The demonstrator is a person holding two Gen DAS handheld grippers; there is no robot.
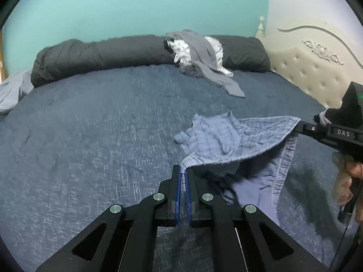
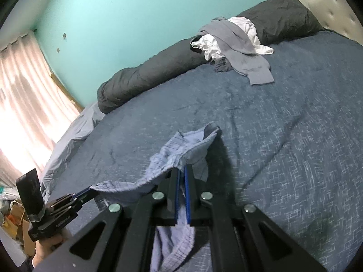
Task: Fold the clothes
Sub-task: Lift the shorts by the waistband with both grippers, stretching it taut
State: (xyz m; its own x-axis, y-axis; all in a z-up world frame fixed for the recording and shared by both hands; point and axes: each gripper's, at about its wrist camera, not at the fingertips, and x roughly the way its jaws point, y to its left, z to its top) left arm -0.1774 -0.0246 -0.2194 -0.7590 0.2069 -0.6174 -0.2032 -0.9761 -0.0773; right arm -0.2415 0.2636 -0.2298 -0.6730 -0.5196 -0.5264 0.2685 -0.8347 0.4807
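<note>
A light blue plaid garment [image 1: 229, 140] hangs stretched between both grippers above the dark blue bed [image 1: 90, 124]. My left gripper [image 1: 183, 170] is shut on one corner of its waistband. In the same view my right gripper [image 1: 299, 125] comes in from the right, shut on the other corner. In the right wrist view the right gripper [image 2: 182, 170] pinches the plaid garment [image 2: 181, 149], with cloth trailing down between its fingers. The left gripper [image 2: 87, 191] shows at lower left, gripping the far corner. The garment's lower part droops toward the bed.
A pile of grey and white clothes [image 1: 199, 54] lies on a rolled dark duvet [image 1: 102, 54] at the bed's far side. A cream tufted headboard [image 1: 313, 72] stands right. A curtained window [image 2: 25, 95] and floor clutter [image 2: 13, 222] lie left of the bed [image 2: 295, 136].
</note>
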